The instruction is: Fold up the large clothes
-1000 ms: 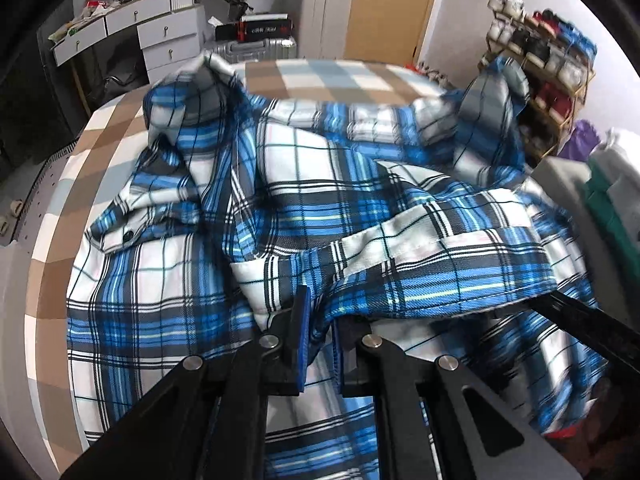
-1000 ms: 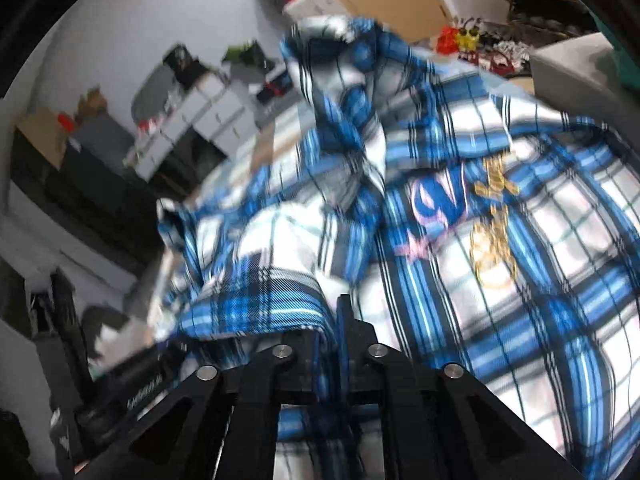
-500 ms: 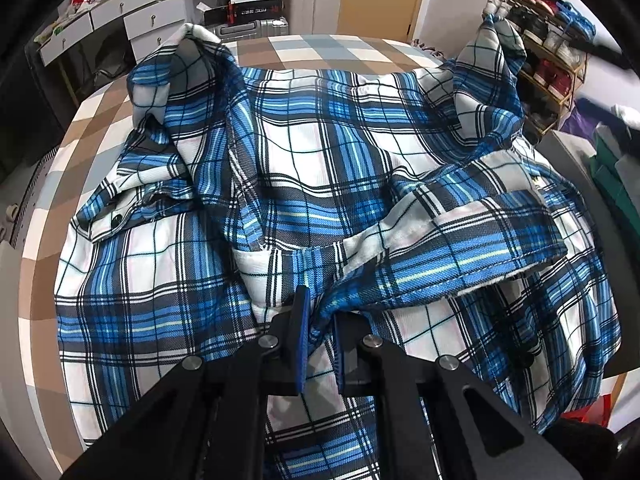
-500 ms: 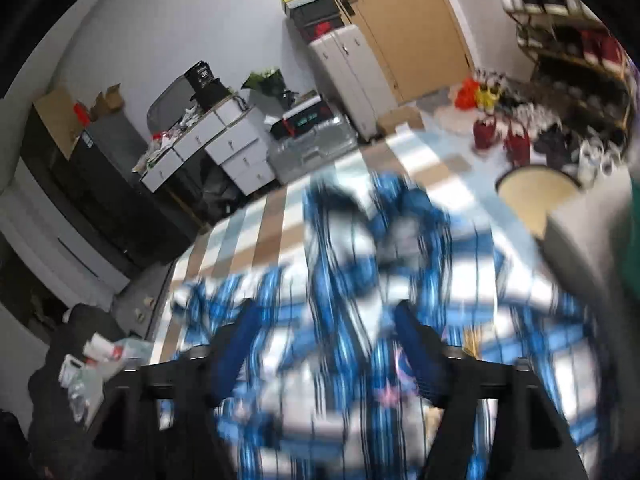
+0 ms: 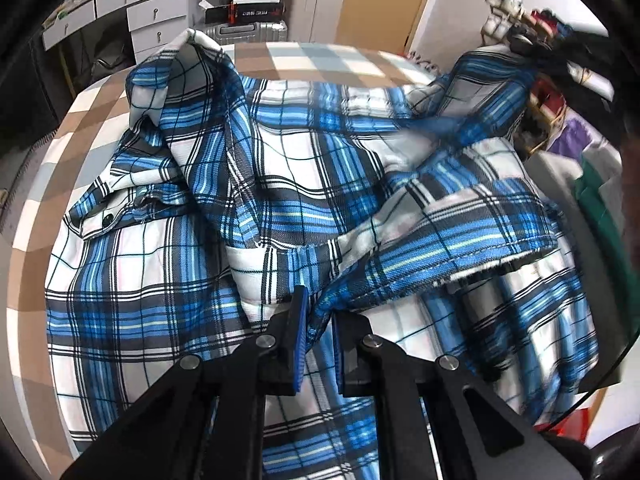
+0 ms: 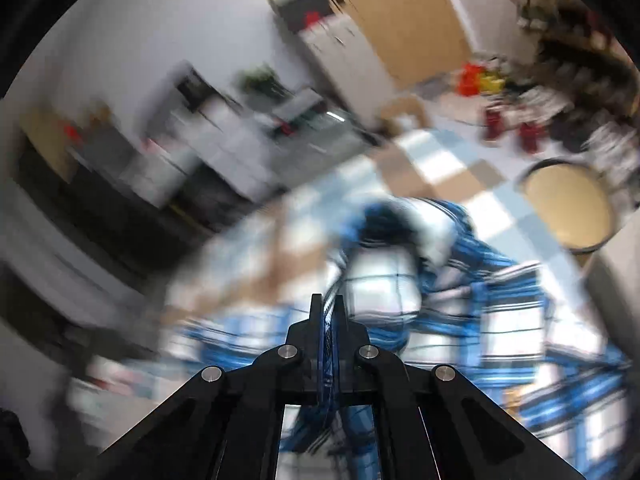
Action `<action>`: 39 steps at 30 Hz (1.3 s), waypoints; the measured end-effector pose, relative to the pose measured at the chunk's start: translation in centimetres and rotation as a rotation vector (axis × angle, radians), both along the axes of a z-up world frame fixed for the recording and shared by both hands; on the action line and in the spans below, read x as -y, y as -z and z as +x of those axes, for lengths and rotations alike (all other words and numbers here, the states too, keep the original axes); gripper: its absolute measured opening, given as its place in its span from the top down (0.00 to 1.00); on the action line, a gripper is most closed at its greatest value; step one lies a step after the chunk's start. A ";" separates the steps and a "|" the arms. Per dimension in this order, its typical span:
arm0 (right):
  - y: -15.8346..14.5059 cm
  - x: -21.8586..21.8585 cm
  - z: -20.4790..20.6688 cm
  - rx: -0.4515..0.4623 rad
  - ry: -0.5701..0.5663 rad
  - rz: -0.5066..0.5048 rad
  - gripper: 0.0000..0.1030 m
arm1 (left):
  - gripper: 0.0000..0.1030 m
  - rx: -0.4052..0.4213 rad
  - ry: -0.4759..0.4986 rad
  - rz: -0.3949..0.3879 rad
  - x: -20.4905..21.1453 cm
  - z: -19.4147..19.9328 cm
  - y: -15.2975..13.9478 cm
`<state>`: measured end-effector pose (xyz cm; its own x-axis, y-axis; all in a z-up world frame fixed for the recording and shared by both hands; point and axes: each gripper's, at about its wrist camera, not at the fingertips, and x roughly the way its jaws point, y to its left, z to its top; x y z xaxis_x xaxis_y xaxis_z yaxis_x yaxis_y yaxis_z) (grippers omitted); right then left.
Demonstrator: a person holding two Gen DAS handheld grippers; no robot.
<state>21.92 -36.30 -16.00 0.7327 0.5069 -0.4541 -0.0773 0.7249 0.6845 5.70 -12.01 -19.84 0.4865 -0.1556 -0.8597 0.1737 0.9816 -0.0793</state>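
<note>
A large blue, white and black plaid shirt [image 5: 280,184] lies crumpled over a table with a brown, white and grey checked cloth [image 5: 320,56]. My left gripper [image 5: 318,320] is low at the near side, shut on a folded hem of the shirt that runs off to the right. In the blurred right wrist view, my right gripper [image 6: 329,312] has its jaws pressed together on a thin fold of the plaid shirt [image 6: 384,288], which hangs bunched in front of it above the table [image 6: 440,176]. The far right sleeve [image 5: 492,92] is raised and blurred.
White drawers [image 5: 152,12] and a silver suitcase [image 5: 244,32] stand behind the table, next to a wooden door [image 5: 384,0]. A shoe rack [image 5: 552,60] and stacked clothes [image 5: 600,200] are on the right. A round stool [image 6: 568,204] stands beyond the table's far corner.
My right gripper let go of the shirt, opened wide while rising, then shut again on a fold of it. The shirt spread flatter and its right sleeve lifted. The left gripper kept its hold.
</note>
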 end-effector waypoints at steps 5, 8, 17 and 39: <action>7.3 5.1 -3.3 -0.101 0.090 0.144 0.98 | 0.95 0.044 0.053 0.052 1.5 -1.0 -0.4; 12.9 6.7 -3.3 -0.272 0.120 0.171 0.98 | 0.95 0.024 0.078 0.084 2.1 -1.2 0.5; 11.0 5.2 -4.8 -0.349 0.068 -0.187 0.52 | 0.95 0.003 0.105 0.167 2.5 -1.2 1.4; 11.6 -1.4 5.5 -0.433 -0.067 -0.664 0.71 | 0.92 -0.024 0.110 0.169 2.8 -1.1 1.9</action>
